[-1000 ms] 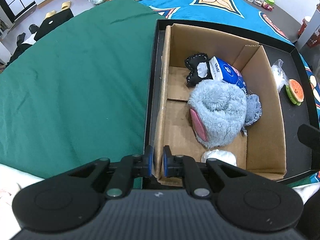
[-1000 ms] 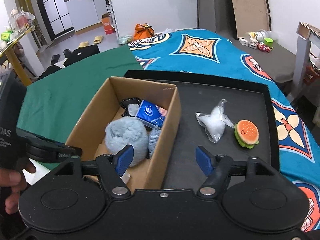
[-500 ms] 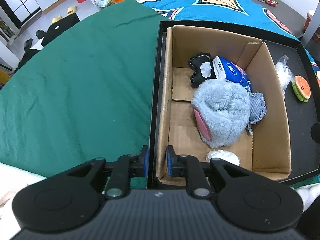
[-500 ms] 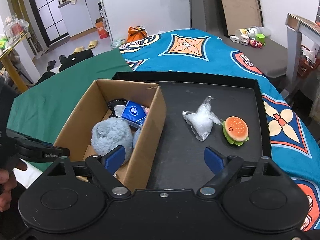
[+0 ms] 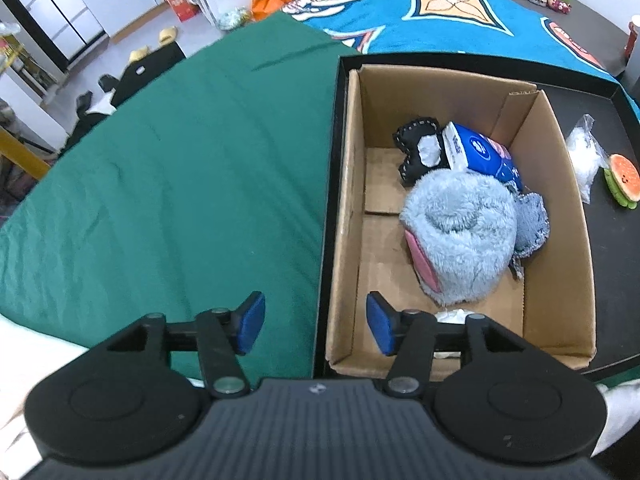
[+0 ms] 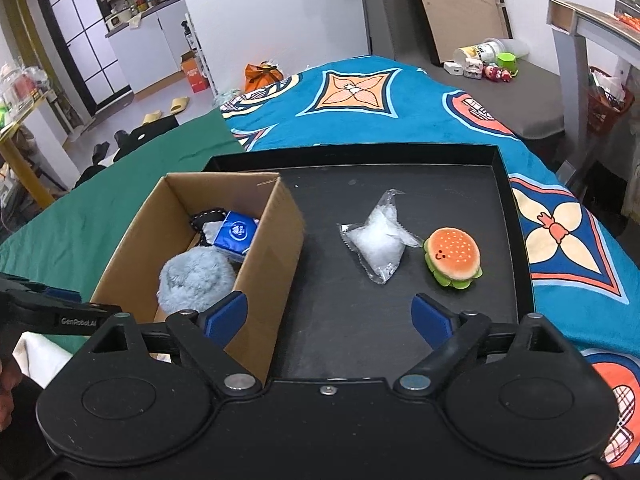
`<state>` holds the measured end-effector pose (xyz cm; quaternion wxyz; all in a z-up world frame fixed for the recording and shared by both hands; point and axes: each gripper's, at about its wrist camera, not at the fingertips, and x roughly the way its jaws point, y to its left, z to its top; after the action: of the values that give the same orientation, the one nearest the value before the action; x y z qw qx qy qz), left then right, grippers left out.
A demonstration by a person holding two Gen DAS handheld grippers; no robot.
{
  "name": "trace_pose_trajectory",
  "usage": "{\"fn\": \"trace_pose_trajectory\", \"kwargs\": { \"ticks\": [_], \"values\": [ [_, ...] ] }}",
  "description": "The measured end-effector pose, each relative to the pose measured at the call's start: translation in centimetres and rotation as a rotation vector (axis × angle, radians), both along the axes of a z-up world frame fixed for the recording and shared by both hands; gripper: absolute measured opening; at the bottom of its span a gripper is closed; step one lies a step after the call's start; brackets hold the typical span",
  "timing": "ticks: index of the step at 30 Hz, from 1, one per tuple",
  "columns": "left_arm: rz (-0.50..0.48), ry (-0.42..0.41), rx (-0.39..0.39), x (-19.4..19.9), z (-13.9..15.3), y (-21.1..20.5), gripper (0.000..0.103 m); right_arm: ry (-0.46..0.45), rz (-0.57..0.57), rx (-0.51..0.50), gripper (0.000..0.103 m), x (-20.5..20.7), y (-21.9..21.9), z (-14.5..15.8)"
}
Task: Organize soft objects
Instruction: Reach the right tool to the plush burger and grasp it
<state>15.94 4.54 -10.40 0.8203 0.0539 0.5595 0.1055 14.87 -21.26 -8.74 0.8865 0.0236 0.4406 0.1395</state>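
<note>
Two soft items, the clear stuffing bag (image 6: 378,243) and burger plush (image 6: 453,257), lie on the black tray (image 6: 514,216) beside the cardboard box (image 6: 276,240); right gripper (image 6: 329,318), jaws apart and empty like the left gripper (image 5: 316,328), probably must descend over the bag next.

Both grippers are matte black plastic with round bosses and silver pivot screws. Their fingertips (image 5: 250,328) carry ribbed blue pads (image 6: 430,320)
</note>
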Motion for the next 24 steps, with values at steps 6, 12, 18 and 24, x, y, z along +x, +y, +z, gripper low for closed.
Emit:
{"fn": "trace_pose_trajectory", "kwargs": {
  "ticks": [6, 12, 18, 24],
  "values": [
    [0.001, -0.022, 0.043, 0.0, 0.4, -0.6, 0.066, -0.003, -0.010, 0.022, 0.093, 0.7, -1.1, -0.5],
    [-0.015, -0.030, 0.091, 0.1, 0.5, -1.6, 0.067, 0.003, -0.030, 0.039, 0.093, 1.5, -2.7, -1.5],
    [-0.026, -0.019, 0.120, 0.4, 0.3, -2.4, 0.067, 0.011, -0.057, 0.055, 0.093, 2.4, -4.1, -2.5],
    [-0.038, 0.013, 0.146, 1.1, -0.3, -3.3, 0.067, 0.011, -0.081, 0.049, 0.093, 3.4, -5.6, -3.6]
  ]
}}
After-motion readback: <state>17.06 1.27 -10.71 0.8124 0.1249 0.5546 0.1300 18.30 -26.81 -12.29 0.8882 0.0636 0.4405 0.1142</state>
